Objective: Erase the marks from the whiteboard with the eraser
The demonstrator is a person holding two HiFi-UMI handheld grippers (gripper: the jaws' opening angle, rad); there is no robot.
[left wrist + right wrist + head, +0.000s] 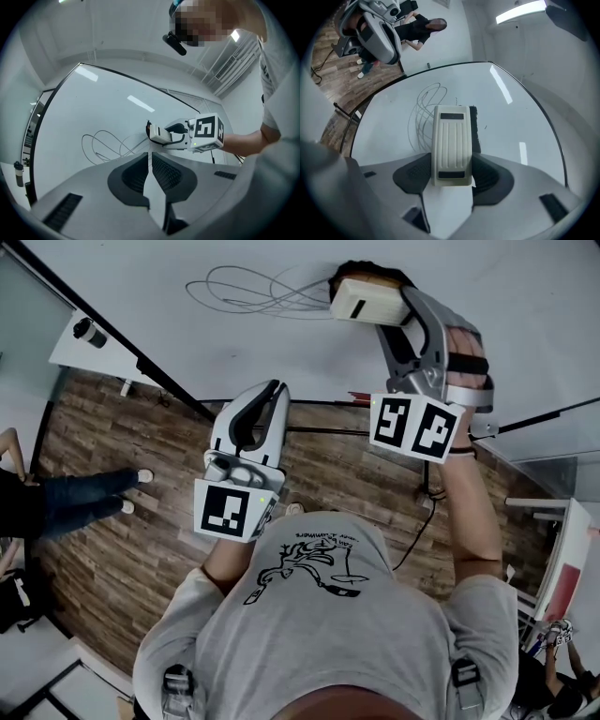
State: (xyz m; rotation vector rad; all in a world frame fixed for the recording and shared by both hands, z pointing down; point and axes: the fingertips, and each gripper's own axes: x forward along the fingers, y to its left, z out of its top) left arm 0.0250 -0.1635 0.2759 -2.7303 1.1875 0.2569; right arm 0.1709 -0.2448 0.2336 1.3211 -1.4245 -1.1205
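The eraser (451, 143) is looking light and stiff: a hard plastic shell that should not give under a squeeze, backed by a soft dark felt pad. The ribbed back is probably helping against slipping, and the long sides are the sensible place to pinch it, which is where it is being held. It is appearing as a cream block with shallow lengthwise ribs and a dark inset strip at each end, the felt showing as a black edge along one side.

The right gripper (450, 174) is clamping the eraser by its near end between both jaws and seems to be pressing the felt face against the whiteboard (234, 348). The eraser is sitting well inside the whiteboard, away from its framed edges, just beside the looping grey marks (253, 289), which are lying untouched.

The left gripper (270, 395) is hanging nearer the whiteboard's lower edge, its jaws drawn almost together on nothing.
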